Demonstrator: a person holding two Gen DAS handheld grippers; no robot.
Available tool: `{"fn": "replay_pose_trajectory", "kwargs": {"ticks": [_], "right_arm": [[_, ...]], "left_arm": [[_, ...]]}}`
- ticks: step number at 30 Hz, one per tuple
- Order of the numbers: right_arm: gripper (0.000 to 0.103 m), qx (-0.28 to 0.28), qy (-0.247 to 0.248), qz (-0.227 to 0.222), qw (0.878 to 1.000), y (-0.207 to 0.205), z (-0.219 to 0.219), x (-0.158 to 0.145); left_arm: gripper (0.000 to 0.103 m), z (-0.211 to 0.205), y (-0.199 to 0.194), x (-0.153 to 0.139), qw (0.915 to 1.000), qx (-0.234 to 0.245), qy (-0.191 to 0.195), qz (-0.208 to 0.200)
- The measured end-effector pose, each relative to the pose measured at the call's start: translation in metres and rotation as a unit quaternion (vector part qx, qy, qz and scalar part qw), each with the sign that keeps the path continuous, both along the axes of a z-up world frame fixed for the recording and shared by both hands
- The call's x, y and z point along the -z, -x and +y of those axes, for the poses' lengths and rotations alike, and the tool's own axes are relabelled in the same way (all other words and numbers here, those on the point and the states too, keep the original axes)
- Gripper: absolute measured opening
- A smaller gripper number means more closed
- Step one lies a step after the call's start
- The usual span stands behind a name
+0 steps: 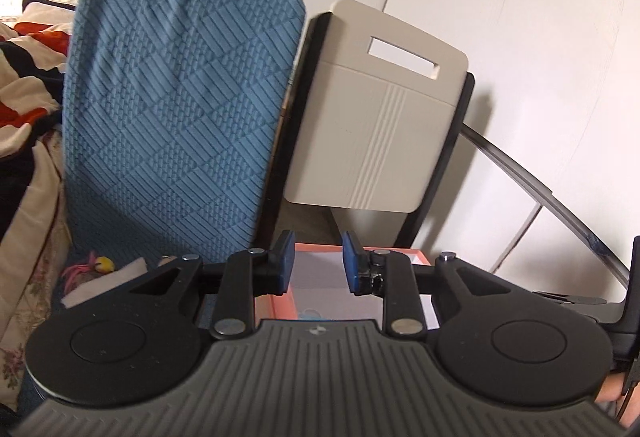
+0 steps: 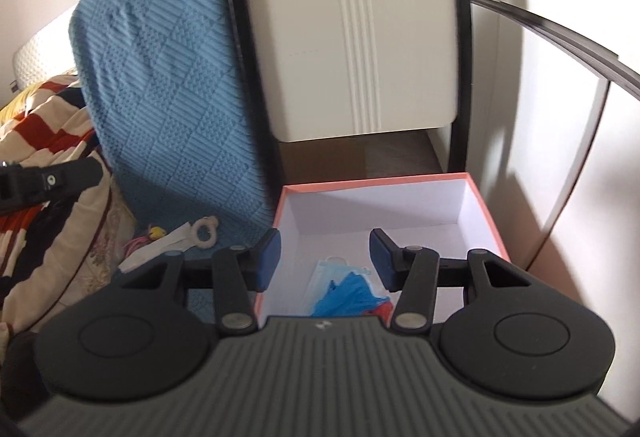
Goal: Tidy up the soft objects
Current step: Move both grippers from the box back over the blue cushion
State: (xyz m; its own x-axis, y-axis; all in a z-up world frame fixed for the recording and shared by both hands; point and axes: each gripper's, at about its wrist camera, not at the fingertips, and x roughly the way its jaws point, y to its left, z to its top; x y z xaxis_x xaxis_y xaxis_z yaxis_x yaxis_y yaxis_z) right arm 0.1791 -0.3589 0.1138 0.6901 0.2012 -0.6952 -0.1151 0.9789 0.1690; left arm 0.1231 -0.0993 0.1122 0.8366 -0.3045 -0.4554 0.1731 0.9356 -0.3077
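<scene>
Both claws have their jaws apart with nothing between them: the left gripper (image 1: 317,261) and the right gripper (image 2: 325,257). At lower centre of the right view stands the pink-rimmed box (image 2: 384,179), and a blue face mask (image 2: 326,277) with a blue cloth (image 2: 352,295) lies inside. A blue cushion (image 2: 168,85) leans at the left.

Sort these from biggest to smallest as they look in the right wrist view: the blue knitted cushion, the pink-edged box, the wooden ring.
1. Blue knitted cushion
2. Pink-edged white cardboard box, though it sits nearer the camera, so this is unsure
3. Small pale wooden ring, clearly smallest
</scene>
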Motion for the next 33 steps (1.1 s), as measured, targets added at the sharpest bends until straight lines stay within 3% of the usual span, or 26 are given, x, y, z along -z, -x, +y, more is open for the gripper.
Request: {"fn": "replay_pose_trajectory", "kwargs": {"ticks": [11,33], "right_arm": [[0.052,-0.039,0.005,0.008,0.999,0.011,0.057,0.011],[0.052,-0.085,0.017,0.048,0.995,0.018,0.138,0.068]], "left_arm": [[0.030,0.048,0.011,0.024,0.9995,-0.030,-0.005,0.001],[0.030,0.113,0.016,0.096,0.9972,-0.063,-0.011,0.038]]}}
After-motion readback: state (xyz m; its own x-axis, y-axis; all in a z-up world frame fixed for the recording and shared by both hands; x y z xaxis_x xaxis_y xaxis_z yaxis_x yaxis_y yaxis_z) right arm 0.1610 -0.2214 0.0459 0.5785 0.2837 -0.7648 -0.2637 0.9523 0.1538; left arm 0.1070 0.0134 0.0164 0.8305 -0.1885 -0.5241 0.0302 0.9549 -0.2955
